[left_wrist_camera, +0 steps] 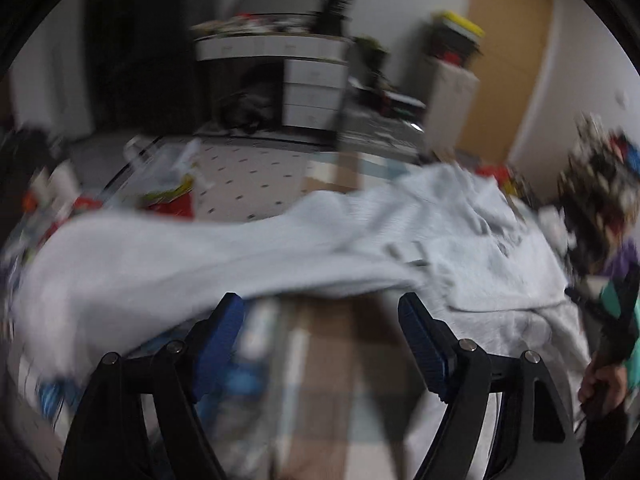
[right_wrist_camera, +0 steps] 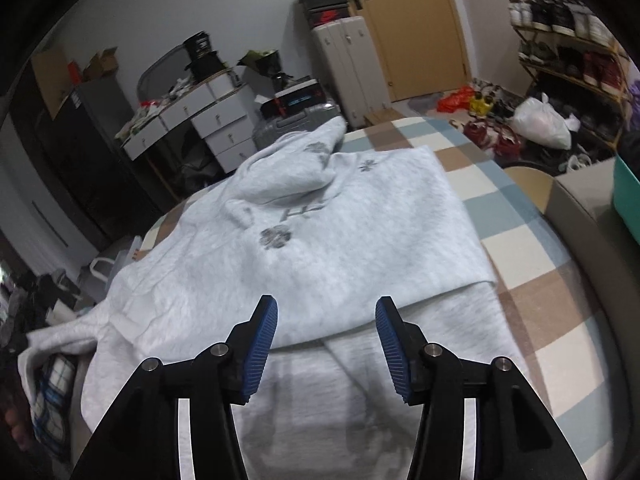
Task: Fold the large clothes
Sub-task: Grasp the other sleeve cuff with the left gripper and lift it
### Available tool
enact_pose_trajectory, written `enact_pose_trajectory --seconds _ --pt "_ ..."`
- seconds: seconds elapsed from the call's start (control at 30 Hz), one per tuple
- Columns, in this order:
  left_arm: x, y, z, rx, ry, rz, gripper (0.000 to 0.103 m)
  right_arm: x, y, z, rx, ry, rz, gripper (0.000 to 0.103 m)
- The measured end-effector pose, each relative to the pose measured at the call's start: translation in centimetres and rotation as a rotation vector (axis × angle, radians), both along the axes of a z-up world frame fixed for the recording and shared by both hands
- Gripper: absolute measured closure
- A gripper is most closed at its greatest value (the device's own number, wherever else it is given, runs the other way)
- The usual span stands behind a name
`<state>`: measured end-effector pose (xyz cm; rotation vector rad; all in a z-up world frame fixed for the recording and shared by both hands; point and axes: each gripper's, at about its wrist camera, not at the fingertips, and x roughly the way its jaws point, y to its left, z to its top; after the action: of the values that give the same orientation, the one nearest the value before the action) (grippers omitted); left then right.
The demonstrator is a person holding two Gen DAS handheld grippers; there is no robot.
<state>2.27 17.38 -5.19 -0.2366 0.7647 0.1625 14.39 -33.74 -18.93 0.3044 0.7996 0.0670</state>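
A large light grey hoodie (right_wrist_camera: 320, 248) with dark grey flower prints lies on a checked bed cover (right_wrist_camera: 532, 240), its right side folded over the body. One sleeve (right_wrist_camera: 60, 332) hangs off the bed's left edge. My right gripper (right_wrist_camera: 326, 312) is open and empty, hovering just above the hoodie's lower part. The left wrist view is blurred. There the hoodie (left_wrist_camera: 280, 248) stretches across the frame beyond my left gripper (left_wrist_camera: 320, 308), which is open and empty, just short of the cloth's near edge.
A white drawer desk (right_wrist_camera: 208, 120) and a silver suitcase (right_wrist_camera: 296, 120) stand beyond the bed. A shoe rack (right_wrist_camera: 568, 40), a white bag (right_wrist_camera: 540, 120) and loose shoes lie at the right. A cardboard box (right_wrist_camera: 580, 200) stands beside the bed. Clutter (left_wrist_camera: 168, 196) lies on the floor.
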Motion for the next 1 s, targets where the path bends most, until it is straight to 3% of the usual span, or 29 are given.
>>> enact_pose_trajectory --seconds 0.07,0.17,0.3,0.37,0.47,0.57,0.6,0.63,0.7,0.83,1.0 --pt "-3.6 4.2 -1.0 -0.066 -0.001 0.122 0.023 -0.1 1.4 0.0 -0.031 -0.005 0.03 0.048" --pt "-8.0 8.0 -1.5 -0.096 0.007 0.271 0.023 -0.3 3.0 -0.1 -0.054 -0.007 0.071 0.046" --pt "-8.4 11.6 -2.6 -0.104 0.014 0.388 0.023 -0.5 3.9 -0.3 -0.064 -0.006 0.087 0.046" --pt "-7.7 13.0 -3.1 -0.135 0.041 0.388 0.024 -0.6 3.9 -0.4 -0.066 -0.003 0.084 0.046" --pt "-4.2 14.2 -4.6 -0.218 0.163 0.326 0.024 -0.7 3.8 -0.5 -0.075 0.0 0.074 0.045" --pt "-1.8 13.7 -5.8 -0.196 0.238 0.301 0.025 -0.6 3.8 -0.8 -0.08 0.01 0.07 0.045" --pt "-1.1 13.6 -5.9 -0.197 0.236 0.298 0.037 -0.7 3.8 -0.8 -0.079 0.011 0.069 0.045" --pt "-0.5 13.5 -6.0 -0.193 0.241 0.304 0.06 -0.7 3.8 -0.8 -0.08 0.012 0.067 0.045" --pt "0.1 13.5 -5.5 -0.184 0.253 0.304 0.077 -0.6 3.8 -0.9 -0.084 0.012 0.069 0.045" --pt "0.2 14.4 -3.4 -0.182 0.229 0.272 0.091 -0.5 4.3 -1.1 -0.097 0.02 0.091 0.045" --pt "-0.9 16.0 0.9 -0.177 0.153 0.26 0.093 -0.5 5.1 -1.2 -0.116 0.02 0.113 0.045"
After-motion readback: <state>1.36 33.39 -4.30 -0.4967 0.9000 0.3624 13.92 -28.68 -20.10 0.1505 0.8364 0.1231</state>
